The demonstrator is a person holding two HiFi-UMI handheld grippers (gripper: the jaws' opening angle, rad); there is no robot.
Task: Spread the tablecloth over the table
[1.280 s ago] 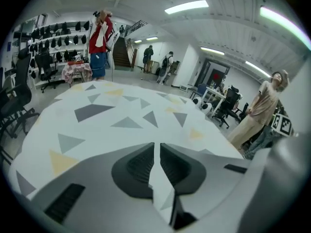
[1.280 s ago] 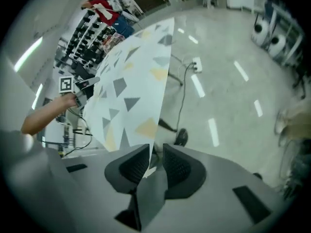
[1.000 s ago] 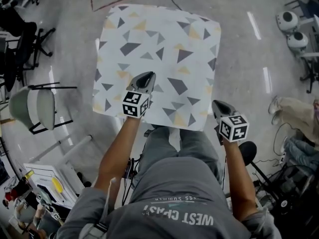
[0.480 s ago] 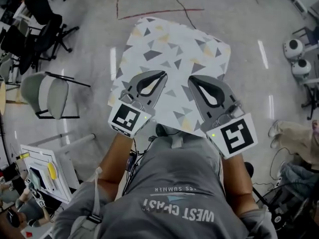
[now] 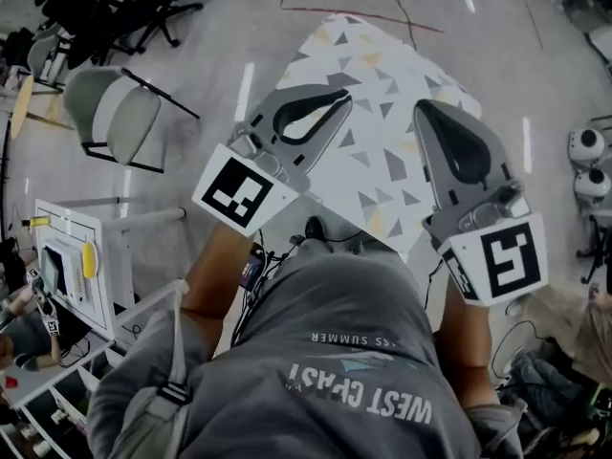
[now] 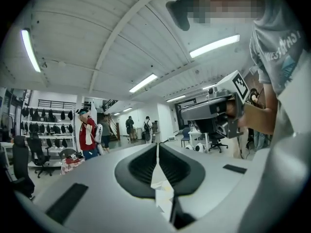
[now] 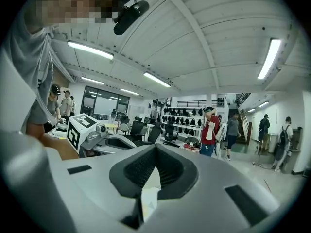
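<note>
Left tool (image 5: 342, 96) and right tool (image 5: 423, 111) each pinch the tablecloth (image 5: 382, 161) edge (held high, apart), likely to spread it flat.

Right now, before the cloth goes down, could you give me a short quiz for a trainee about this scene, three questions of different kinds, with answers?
1. True or false: the left gripper and the right gripper are both shut on the tablecloth.
2. Which pattern does the tablecloth have? A stripes, B triangles, C dots.
3. Fill in: in the head view, a grey ____ stands left of the left gripper.

Key: 1 true; 2 B; 3 chair.
</note>
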